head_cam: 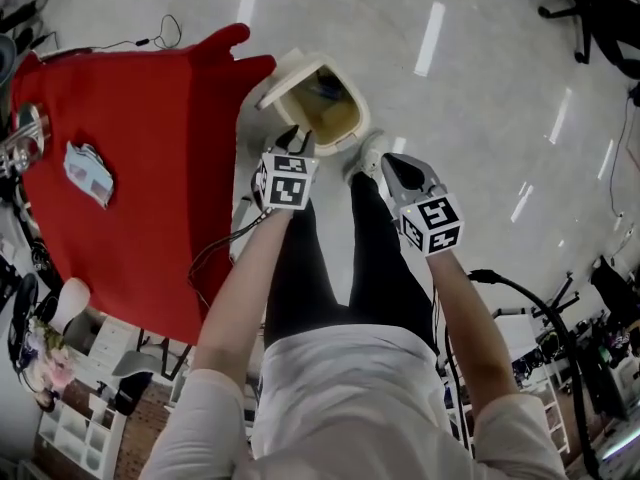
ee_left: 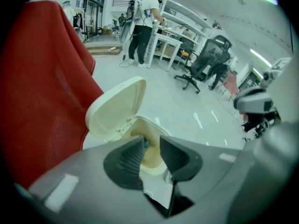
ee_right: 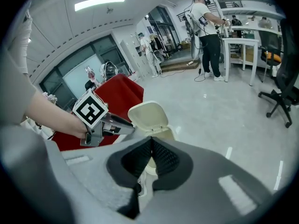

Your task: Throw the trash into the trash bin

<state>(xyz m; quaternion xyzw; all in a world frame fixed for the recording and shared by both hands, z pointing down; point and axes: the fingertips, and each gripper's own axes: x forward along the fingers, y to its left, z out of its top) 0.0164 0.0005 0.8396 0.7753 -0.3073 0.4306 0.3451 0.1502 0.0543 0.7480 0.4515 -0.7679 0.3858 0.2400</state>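
Observation:
A cream pedal bin (head_cam: 345, 140) stands on the floor by the red table's corner, its lid (head_cam: 285, 76) tipped up and back. Something blue (head_cam: 326, 88) lies inside it. My left gripper (head_cam: 295, 140) hangs just over the bin's near rim, its jaws a little apart and bare; in the left gripper view (ee_left: 152, 141) the bin's mouth and a blue scrap (ee_left: 145, 143) show through the gap. The right gripper (head_cam: 386, 161) is to the right of the bin, over my white shoe (head_cam: 365, 153), and is shut on nothing (ee_right: 150, 141). From there the bin's lid (ee_right: 147, 115) and the left gripper (ee_right: 124, 124) show.
The table under the red cloth (head_cam: 130, 168) fills the left, with a white and blue wrapper (head_cam: 88, 173) on it. My legs stand right behind the bin. Cables (head_cam: 500, 278) trail on the floor at right. An office chair (ee_left: 205, 62) and a person at a bench (ee_left: 145, 22) are far off.

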